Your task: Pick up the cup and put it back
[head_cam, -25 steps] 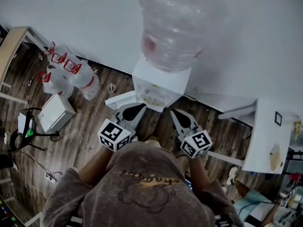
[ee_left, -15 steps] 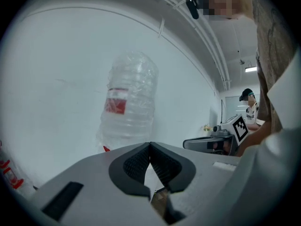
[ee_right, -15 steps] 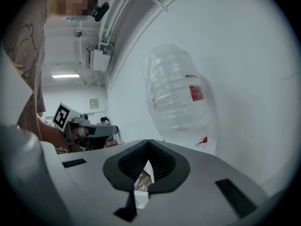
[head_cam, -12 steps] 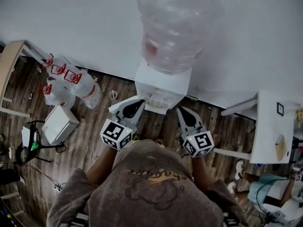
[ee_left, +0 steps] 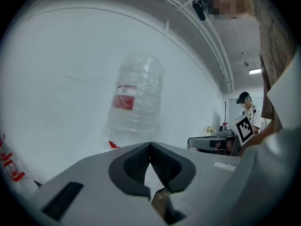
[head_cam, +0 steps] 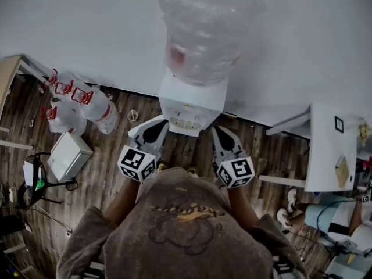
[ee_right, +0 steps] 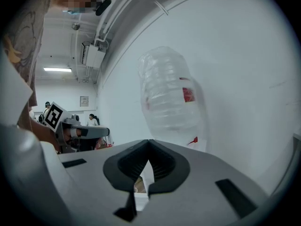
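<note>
Approach seems the step in hand: the left gripper [head_cam: 158, 128] and the right gripper [head_cam: 220, 137] hang before the water dispenser [head_cam: 192, 100], both pressed together and empty. I cannot find the cup surely; perhaps it stands in the dispenser's niche. Next, one gripper should open and reach in.

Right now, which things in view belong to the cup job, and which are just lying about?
For the job: water dispenser (likely), left gripper, right gripper, both with jaws shut, empty. No cup clearly visible.
Lying about: spare water bottles, white box, white table.
</note>
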Demonstrator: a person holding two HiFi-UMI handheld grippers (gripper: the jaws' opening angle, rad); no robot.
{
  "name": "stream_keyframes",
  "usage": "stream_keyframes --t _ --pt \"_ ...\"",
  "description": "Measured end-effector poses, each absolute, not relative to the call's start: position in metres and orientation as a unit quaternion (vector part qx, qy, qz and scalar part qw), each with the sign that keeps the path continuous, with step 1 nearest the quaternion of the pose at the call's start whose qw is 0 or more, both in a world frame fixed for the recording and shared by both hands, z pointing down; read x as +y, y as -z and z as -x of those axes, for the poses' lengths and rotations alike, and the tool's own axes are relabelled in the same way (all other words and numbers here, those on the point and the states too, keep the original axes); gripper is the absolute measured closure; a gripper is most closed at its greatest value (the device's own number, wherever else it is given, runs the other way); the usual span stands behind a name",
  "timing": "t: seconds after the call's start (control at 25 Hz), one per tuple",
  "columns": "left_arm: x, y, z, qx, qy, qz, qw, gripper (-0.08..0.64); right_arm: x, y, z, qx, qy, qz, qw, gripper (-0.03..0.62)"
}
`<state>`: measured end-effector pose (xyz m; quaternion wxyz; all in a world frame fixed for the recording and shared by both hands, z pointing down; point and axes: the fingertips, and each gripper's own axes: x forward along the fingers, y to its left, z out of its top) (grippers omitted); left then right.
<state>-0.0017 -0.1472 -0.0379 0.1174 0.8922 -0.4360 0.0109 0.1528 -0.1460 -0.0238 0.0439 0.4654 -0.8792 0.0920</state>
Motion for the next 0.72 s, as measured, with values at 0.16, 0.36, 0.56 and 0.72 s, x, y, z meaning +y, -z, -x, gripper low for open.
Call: stream_keyframes --t 0.16,0.36,0.56,0.72 --pt "-0.15 0.034 0.004 -0.444 -0.006 -0.888 0.122 0.557 -0.147 0.02 -0.152 -0.878 -0.088 -0.468 0.047 0.588" --pt "-0.15 0.034 0.003 -0.449 -0.004 -0.885 0.123 0.557 -0.146 0.015 -0.155 -0.876 -0.092 -0.471 0.049 0.589" --pt "-0.147 0.033 -0.001 -0.448 -0.008 -0.886 0.123 0.558 -0.146 0.013 -0.163 -0.871 -0.104 -0.477 0.053 0.589" --pt "-0.145 0.029 -0.003 -0.448 -0.012 -0.885 0.126 0.558 -0.146 0.007 -0.166 -0.874 -0.101 -0.473 0.056 0.589"
